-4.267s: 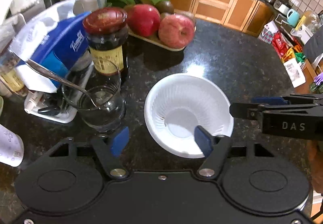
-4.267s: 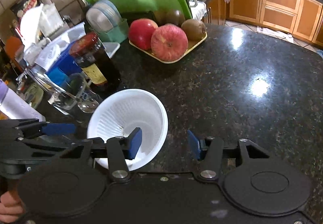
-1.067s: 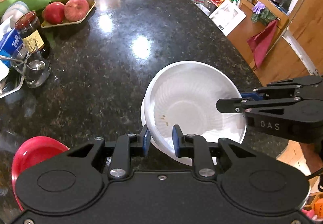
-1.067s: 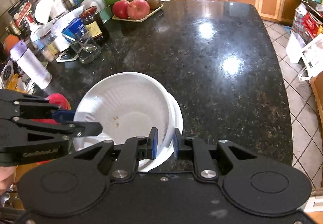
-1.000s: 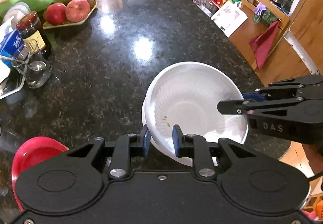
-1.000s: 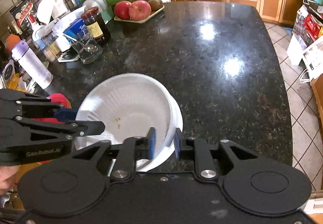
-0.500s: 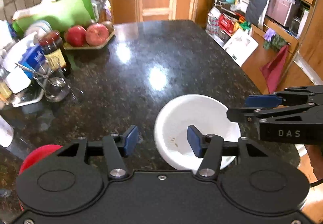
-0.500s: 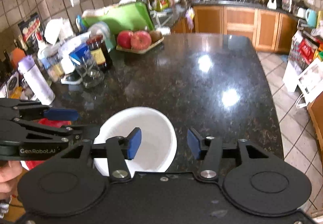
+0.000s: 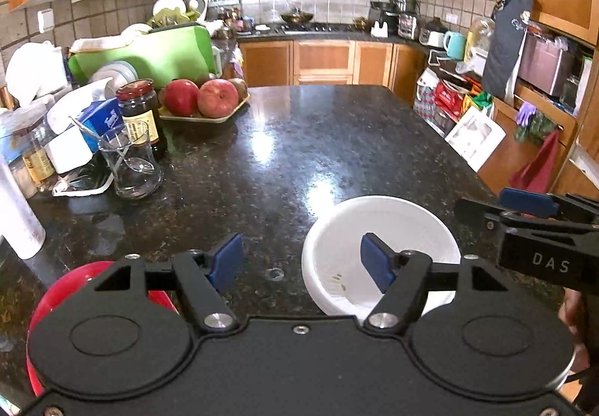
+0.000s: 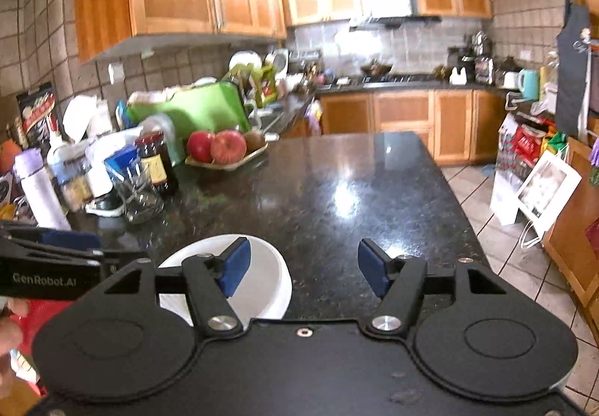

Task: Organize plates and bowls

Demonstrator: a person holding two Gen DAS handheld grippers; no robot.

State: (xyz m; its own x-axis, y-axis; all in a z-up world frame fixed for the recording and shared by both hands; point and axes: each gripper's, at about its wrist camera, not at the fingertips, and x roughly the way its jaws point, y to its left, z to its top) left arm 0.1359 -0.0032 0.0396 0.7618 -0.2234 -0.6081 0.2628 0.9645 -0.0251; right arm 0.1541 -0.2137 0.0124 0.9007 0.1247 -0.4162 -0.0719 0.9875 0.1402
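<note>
Both pairs of fingers stand wide apart and hold nothing. The left gripper (image 9: 301,264) hangs above the counter (image 9: 299,139), its right-hand pad over the white bowl (image 9: 378,225), which sits on the stone below. The right gripper (image 10: 299,268) has that bowl under its left-hand pad. A red dish (image 9: 67,288) lies beneath and left of the left fingers. The white bowl looks set down; I judge the next move calls for reaching to the red dish.

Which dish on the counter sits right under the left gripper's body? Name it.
The red plate, at the near left edge, mostly hidden under the left gripper. The white bowl lies further right, beneath only its right finger.
</note>
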